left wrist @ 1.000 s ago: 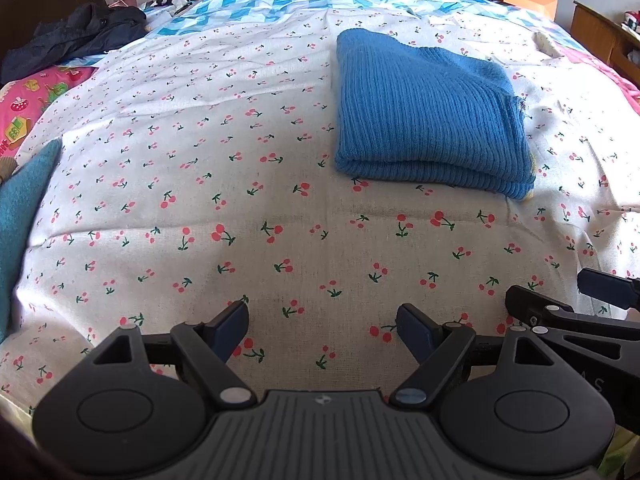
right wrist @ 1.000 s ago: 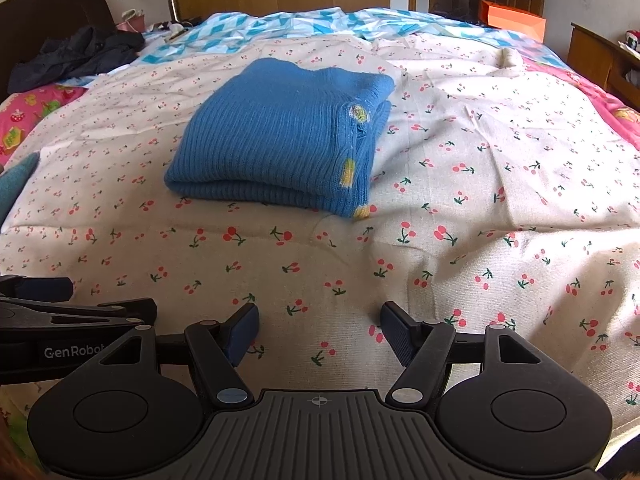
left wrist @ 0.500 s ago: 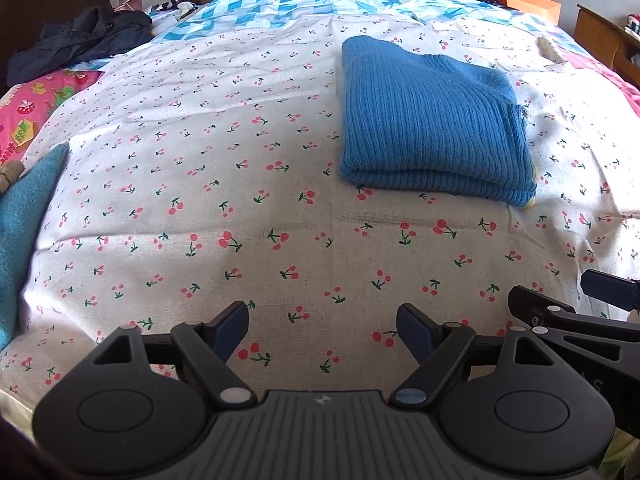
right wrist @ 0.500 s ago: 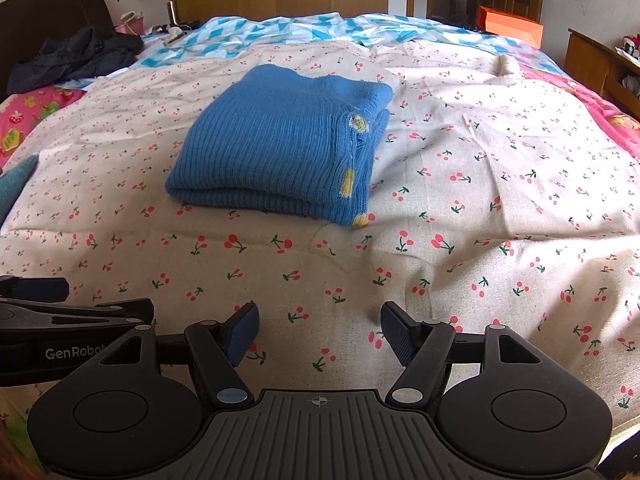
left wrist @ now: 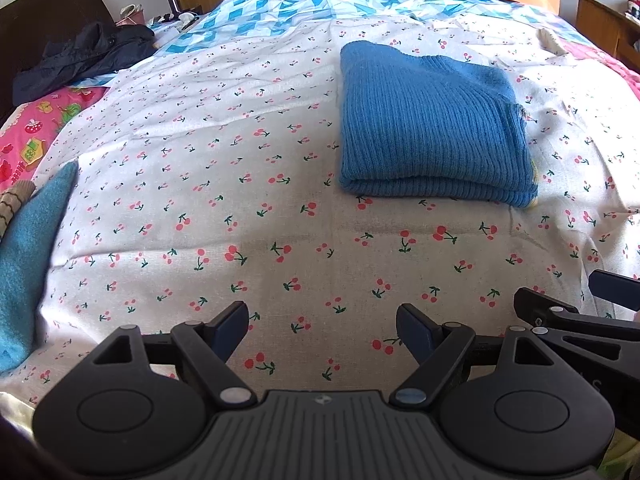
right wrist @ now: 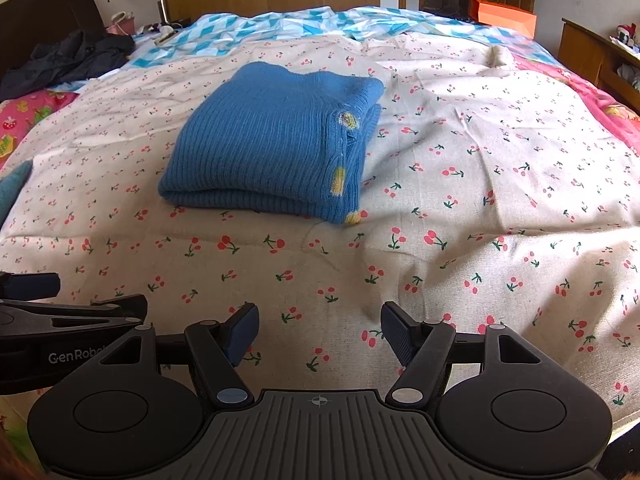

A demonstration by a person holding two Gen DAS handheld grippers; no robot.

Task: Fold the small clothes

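Blue ribbed sweater lies folded at frame centre on the cherry-print sheet, yellow patches along its right edge. Your left gripper and right gripper hover with fingers spread, empty. "GenRobo" reads lower left, right view.

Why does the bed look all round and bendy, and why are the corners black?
Both wrist views use a fisheye lens: it bulges the cherry sheet and blue sweater, and darkens the corners. Sunlight looks brighter in the left view; both are sharp.
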